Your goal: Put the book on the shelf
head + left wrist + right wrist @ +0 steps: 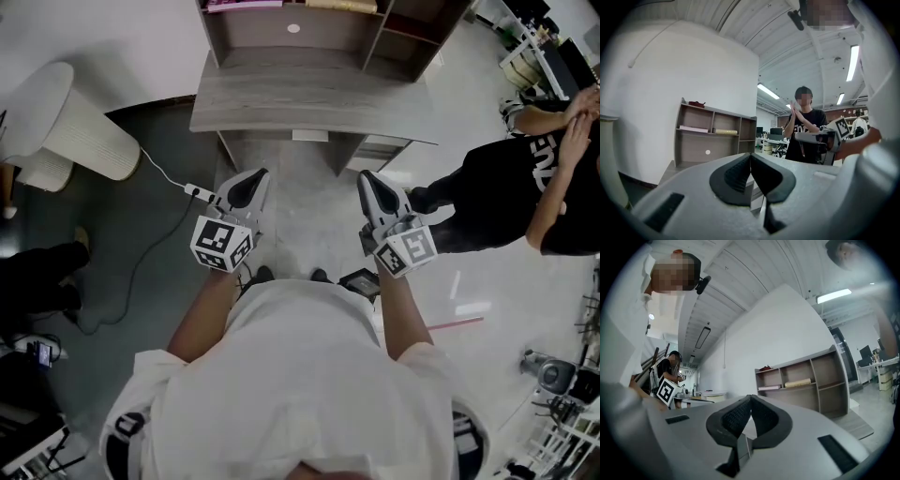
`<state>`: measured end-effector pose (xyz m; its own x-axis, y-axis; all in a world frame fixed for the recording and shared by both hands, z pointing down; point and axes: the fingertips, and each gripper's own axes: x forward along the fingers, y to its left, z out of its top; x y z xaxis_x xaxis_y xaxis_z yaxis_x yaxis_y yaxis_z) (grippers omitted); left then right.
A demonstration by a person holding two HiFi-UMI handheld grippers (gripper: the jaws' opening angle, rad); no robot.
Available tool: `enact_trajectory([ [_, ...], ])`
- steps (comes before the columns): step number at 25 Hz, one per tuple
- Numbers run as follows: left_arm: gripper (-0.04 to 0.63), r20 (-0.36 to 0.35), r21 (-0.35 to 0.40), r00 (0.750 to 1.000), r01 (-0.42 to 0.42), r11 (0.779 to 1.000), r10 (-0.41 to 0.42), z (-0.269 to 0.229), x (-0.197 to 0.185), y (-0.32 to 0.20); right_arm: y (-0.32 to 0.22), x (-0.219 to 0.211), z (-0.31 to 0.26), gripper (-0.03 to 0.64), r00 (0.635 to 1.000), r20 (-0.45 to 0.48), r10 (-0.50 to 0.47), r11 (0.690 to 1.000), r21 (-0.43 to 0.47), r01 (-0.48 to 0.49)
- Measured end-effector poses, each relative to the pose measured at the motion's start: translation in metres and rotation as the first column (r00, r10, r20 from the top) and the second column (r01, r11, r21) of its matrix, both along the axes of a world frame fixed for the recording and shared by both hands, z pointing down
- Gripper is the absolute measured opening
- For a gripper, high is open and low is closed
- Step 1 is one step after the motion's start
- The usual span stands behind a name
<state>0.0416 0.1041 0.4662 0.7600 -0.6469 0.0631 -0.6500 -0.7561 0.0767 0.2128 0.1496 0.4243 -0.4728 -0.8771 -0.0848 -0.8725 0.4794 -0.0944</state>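
Furniture and people ring the person. A grey wooden shelf stands at 12 o'clock, a white ribbed stool at 10 o'clock, and a bystander in black at 2 o'clock. The dark legs of another person show at 9 o'clock. On the floor a white power strip with its cable lies just beside the left gripper's tip. A dark flat device sits by the person's feet, and a pink stick lies at 4 o'clock. The shelf's wide lower board juts toward the person, between the grippers and the compartments behind it.

Counted: two grippers, two books, one shelf, one stool, one power strip.

The left gripper and the right gripper are held side by side, well apart, both pointing at 12 o'clock. Each has its ribbed pads pressed tip to tip with nothing between them.

Both books lie flat in the shelf's upper tier. The pale pink book is in the left compartment and the yellowish book in the middle one. They are ahead of both grippers and touch neither. A small dark red thing rests on the shelf's top.
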Motion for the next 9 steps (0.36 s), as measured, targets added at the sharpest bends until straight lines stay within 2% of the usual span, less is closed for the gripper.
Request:
enact_trajectory([
  [9,0.017,0.026,-0.020,1.000,-0.009,1.000,0.009,0.002,0.040,0.007,0.005,0.045,-0.005,0.015,0.999,0.033,0.015,0.999,0.035,-0.017],
])
